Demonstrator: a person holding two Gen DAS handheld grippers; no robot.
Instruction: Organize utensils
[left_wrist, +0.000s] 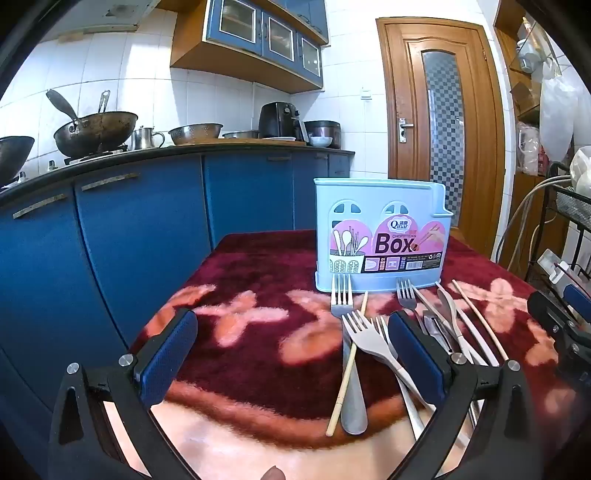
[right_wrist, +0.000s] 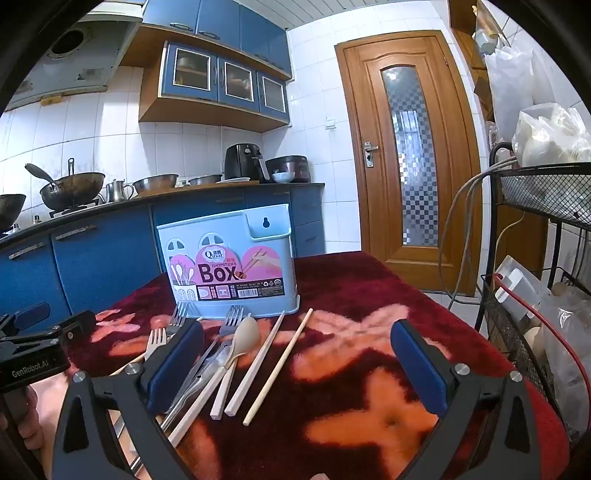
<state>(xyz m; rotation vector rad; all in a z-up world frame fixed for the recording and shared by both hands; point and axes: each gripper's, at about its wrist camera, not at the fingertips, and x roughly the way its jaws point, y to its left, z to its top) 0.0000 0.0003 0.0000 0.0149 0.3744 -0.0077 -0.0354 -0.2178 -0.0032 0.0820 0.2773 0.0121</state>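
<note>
A pale blue chopsticks box (left_wrist: 380, 236) (right_wrist: 229, 262) stands upright on the red floral cloth (left_wrist: 258, 295). Before it lie loose utensils: a steel fork (left_wrist: 341, 301), a wooden chopstick (left_wrist: 347, 369) across its handle, a beige fork (left_wrist: 369, 341), another steel fork (left_wrist: 406, 295), a knife (left_wrist: 448, 314) and more chopsticks (left_wrist: 480, 321). The right wrist view adds a beige spoon (right_wrist: 245, 338) and two chopsticks (right_wrist: 279, 365). My left gripper (left_wrist: 291, 354) is open, hovering left of the pile. My right gripper (right_wrist: 297, 365) is open over the chopsticks' near ends, holding nothing.
Blue kitchen cabinets (left_wrist: 147, 229) with woks and pots on the counter run along the left. A wooden door (right_wrist: 406, 158) stands behind the table. A black wire rack (right_wrist: 546, 206) with bags and cables crowds the right edge. A hand (right_wrist: 26, 410) shows at lower left.
</note>
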